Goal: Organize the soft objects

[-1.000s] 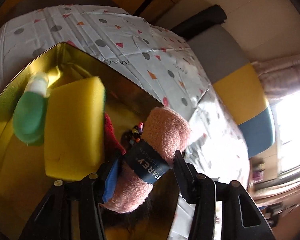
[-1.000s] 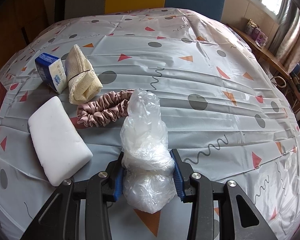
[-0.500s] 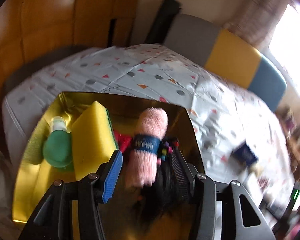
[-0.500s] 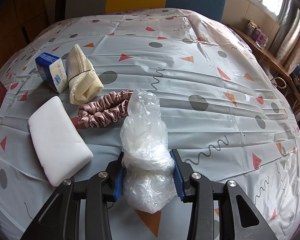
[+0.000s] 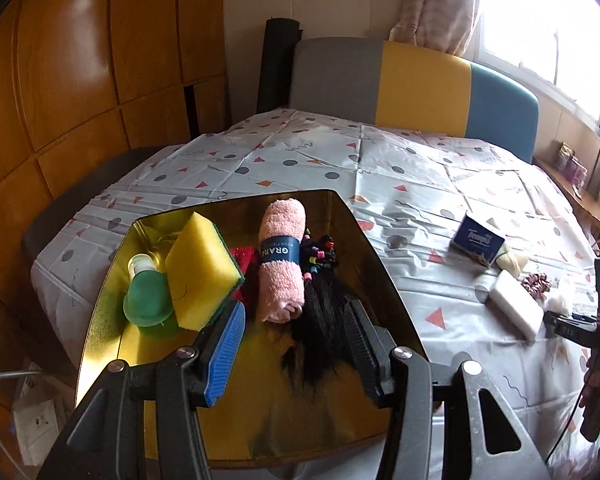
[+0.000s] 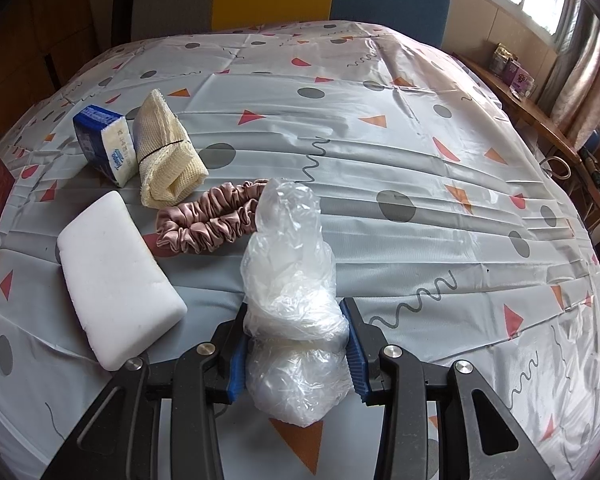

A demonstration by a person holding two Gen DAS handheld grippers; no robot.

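In the left wrist view a gold tray (image 5: 356,232) holds a rolled pink towel (image 5: 282,264), a yellow sponge (image 5: 200,276), a green bottle (image 5: 146,292), a red cloth (image 5: 242,258) and a black hairpiece with coloured beads (image 5: 320,304). My left gripper (image 5: 294,354) is open and empty, above the tray's near side. In the right wrist view my right gripper (image 6: 296,350) is shut on a crumpled clear plastic bag (image 6: 292,280) over the tablecloth.
On the tablecloth (image 6: 380,140) lie a white foam block (image 6: 116,276), a pink scrunchie (image 6: 216,216), a cream mesh cloth (image 6: 164,160) and a blue tissue pack (image 6: 104,138). A grey, yellow and blue bench back (image 5: 412,88) stands behind the table.
My left gripper let go of the pink towel, opened and drew back and up from the tray. The towel now lies in the tray. The right gripper has not moved.
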